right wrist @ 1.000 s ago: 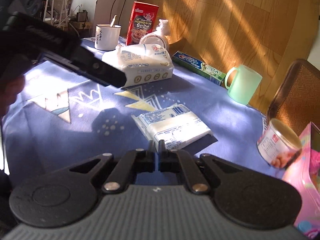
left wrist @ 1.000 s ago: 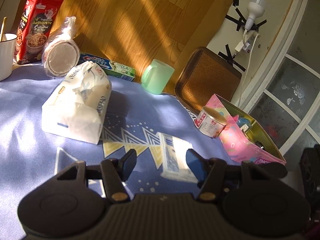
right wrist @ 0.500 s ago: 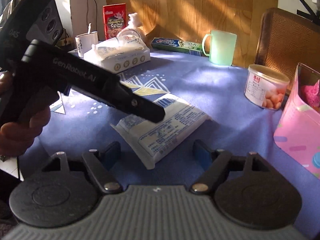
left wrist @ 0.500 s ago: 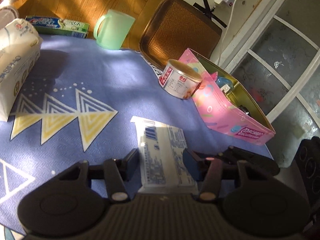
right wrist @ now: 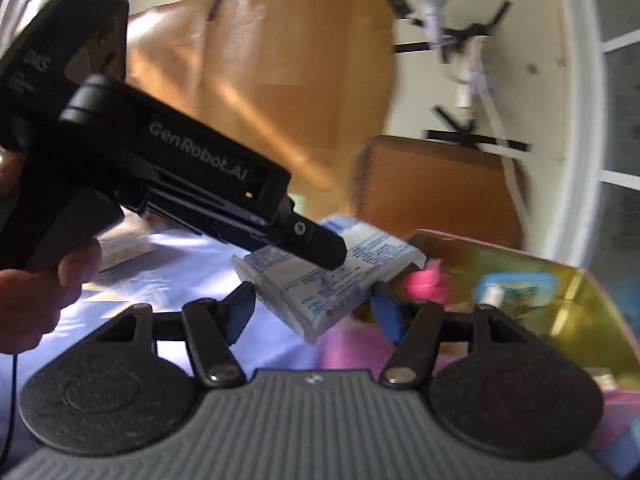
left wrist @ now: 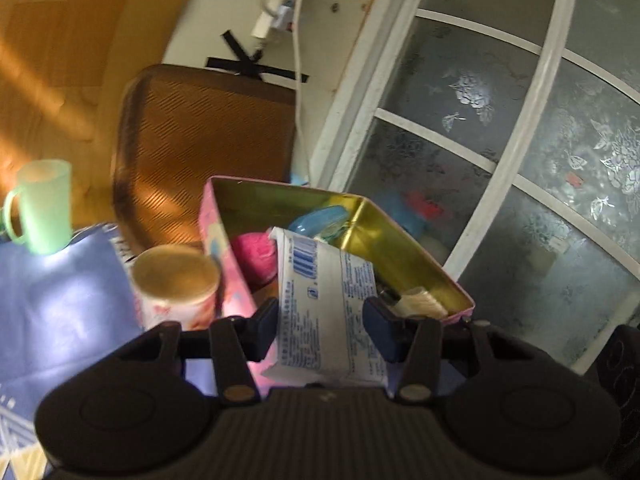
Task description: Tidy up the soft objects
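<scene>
A: So, from the left of the left wrist view: the green cup (left wrist: pixel 40 206) and the round can (left wrist: pixel 176 284) stand on the blue cloth (left wrist: pixel 56 304), with the pink tin box (left wrist: pixel 404 256) just right of the can. Where is the tissue pack?

B: The flat tissue pack (left wrist: pixel 324 304) sits between the pads of the left gripper (left wrist: pixel 322 326), which pinch its two long edges. It is off the cloth, carried at the box's near wall, its far end already over the opening.

A: And the right gripper?

B: In its own view the right gripper (right wrist: pixel 316 308) has its jaws spread and easing inward. The pack (right wrist: pixel 340 276) appears between them, but the pads do not seem to press it; it hangs from the left gripper (right wrist: pixel 320 248), whose black body a hand (right wrist: pixel 36 276) holds at the left.

A: How far along is the job?

B: Partly done, by the look of it. A pink soft ball (left wrist: pixel 254 254) and a blue case (left wrist: pixel 318 220) already lie in the box. This pack is not yet released, and a larger tissue bag (right wrist: pixel 124 242) seems to remain on the cloth.

A: Which way does the pack point?

B: Its long axis runs away from the left gripper, tilted slightly, far end toward the box's inside.
</scene>
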A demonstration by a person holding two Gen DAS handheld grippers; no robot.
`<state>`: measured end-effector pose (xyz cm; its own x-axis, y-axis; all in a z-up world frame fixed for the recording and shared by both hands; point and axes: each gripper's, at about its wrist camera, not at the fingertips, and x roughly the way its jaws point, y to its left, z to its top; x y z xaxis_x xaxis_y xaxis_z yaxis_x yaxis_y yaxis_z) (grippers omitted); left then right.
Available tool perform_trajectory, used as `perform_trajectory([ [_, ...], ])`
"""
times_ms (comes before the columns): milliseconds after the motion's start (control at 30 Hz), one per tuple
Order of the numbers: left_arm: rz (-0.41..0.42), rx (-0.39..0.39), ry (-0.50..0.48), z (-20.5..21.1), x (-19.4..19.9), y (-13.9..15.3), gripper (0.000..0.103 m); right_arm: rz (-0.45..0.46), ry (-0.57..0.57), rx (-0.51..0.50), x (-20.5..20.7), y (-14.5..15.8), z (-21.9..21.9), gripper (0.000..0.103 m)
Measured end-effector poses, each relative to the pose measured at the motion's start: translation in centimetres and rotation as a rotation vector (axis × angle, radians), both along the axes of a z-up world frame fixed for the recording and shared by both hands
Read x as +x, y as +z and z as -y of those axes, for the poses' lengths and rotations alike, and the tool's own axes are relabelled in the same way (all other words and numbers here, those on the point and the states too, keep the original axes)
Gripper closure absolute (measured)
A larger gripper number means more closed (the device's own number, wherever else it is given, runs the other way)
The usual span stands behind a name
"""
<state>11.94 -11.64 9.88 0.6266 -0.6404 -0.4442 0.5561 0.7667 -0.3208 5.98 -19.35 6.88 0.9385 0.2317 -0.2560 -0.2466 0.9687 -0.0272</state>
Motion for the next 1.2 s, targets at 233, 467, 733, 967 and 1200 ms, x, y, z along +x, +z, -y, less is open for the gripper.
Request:
perform_trajectory([
  [233, -0.016, 0.044, 0.011, 7.2, 4.0, -0.4, 0.041, -0.097, -0.312, -0.032, 7.0, -2.2, 6.8, 0.035],
  [467, 0.013, 0.150, 0.086, 5.6, 1.1, -2.0, 0.036, -0.076, -0.351, 0.116, 4.4, -2.8, 9.1, 0.036],
  [733, 0.037, 0.240, 0.207, 2.7, -3.1, -2.4, 0.023, -0.014, -0.346, 0.315, -0.3, -2.3, 8.2, 0.036],
  [967, 0.052, 0.244, 0.346, -0.7, -6.2, -2.7, 0.000, -0.031, -0.348, 0.424, -3.1, -1.8, 6.0, 0.035],
  [1200, 0.042, 0.302, 0.419, -3.2, -8.0, -3.3, 0.000, -0.100, -0.313, 0.502, -3.4, -1.6, 3.8, 0.033],
])
